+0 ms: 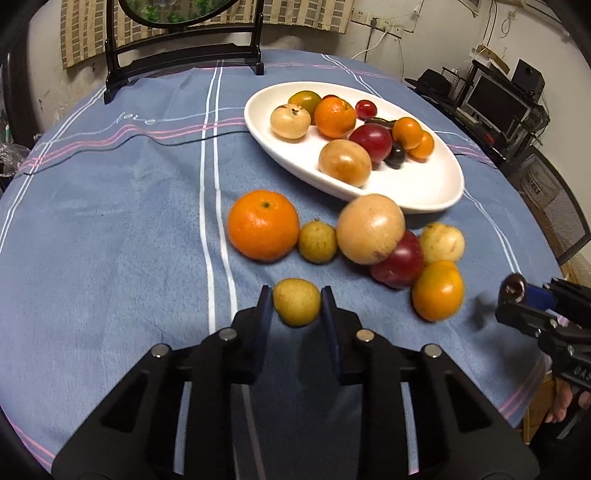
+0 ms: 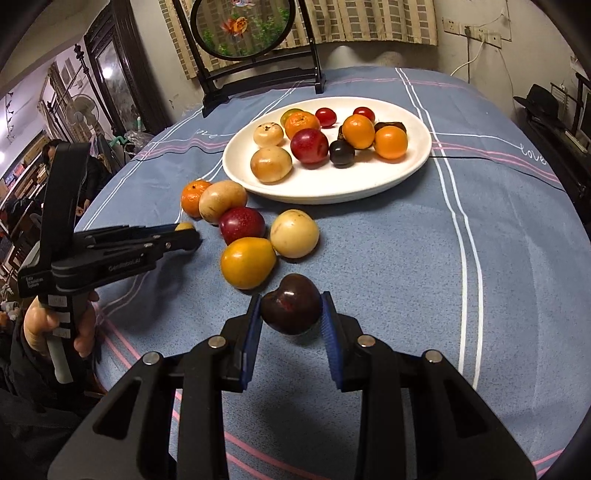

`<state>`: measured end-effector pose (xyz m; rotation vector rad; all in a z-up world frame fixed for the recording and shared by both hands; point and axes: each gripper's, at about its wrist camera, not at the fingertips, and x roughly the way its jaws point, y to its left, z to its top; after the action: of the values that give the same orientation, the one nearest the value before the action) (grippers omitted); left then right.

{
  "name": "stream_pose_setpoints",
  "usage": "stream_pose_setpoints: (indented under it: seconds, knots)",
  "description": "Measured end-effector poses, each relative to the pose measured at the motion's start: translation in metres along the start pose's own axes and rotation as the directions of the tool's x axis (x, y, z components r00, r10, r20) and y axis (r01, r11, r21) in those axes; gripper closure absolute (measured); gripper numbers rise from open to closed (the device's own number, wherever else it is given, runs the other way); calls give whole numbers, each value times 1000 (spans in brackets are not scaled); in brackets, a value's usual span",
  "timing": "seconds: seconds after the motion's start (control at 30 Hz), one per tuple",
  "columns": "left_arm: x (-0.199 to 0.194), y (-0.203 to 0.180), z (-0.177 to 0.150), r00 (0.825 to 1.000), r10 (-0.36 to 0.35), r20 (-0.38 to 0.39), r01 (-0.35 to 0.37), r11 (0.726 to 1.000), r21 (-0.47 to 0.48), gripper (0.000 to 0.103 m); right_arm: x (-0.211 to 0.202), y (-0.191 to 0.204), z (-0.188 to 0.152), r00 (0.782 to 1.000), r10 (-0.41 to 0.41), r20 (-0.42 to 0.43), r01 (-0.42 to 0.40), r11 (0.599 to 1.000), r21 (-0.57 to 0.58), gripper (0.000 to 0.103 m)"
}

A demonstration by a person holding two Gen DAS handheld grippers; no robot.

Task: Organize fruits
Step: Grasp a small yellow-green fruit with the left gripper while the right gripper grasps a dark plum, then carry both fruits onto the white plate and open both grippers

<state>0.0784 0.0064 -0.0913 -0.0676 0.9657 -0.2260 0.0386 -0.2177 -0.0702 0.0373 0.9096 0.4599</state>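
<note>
My left gripper [image 1: 297, 301] is shut on a small yellow-green fruit [image 1: 296, 302] just above the blue tablecloth. My right gripper [image 2: 291, 308] is shut on a dark red cherry [image 2: 291, 309]. A white oval plate [image 1: 439, 184] holds several fruits; it also shows in the right wrist view [image 2: 332, 184]. In front of it lie loose fruits: a mandarin [image 1: 263, 224], a small yellow-green fruit [image 1: 317, 240], a large tan fruit [image 1: 370, 229], a red plum [image 1: 400, 264], a pale yellow fruit [image 1: 442, 243] and an orange fruit [image 1: 437, 290].
A dark wooden stand with a round glass panel [image 2: 245, 27] stands at the table's far edge. A thin black cable [image 1: 177, 142] crosses the cloth behind the plate. Shelves with a monitor [image 1: 495, 99] stand beyond the table at the right.
</note>
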Motion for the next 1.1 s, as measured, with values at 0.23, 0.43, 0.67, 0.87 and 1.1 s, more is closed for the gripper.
stream_pose_setpoints:
  seconds: [0.23,0.43,0.67,0.87,1.1]
  knots:
    - [-14,-5,-16,1000,-22,-3,22,1000,12,77,-2,5,1,1000,4,4,-4,1000,-7,71]
    - [-30,-9,-16,999,-40,37,39,999,20,77,-10,10,2,1000,9,24,-9,1000,-14,71]
    - [-46,-15,-13,996,-48,71,46,998,37,77,-12,13,4,999,6,32,-6,1000,-23,71]
    - [-53,-18,-2,994,-54,95,49,997,53,77,-10,12,9,999,6,34,-5,1000,-23,71]
    - [-49,-23,50,991,-66,113,57,995,79,76,1,7,44,999,8,46,-6,999,-40,71]
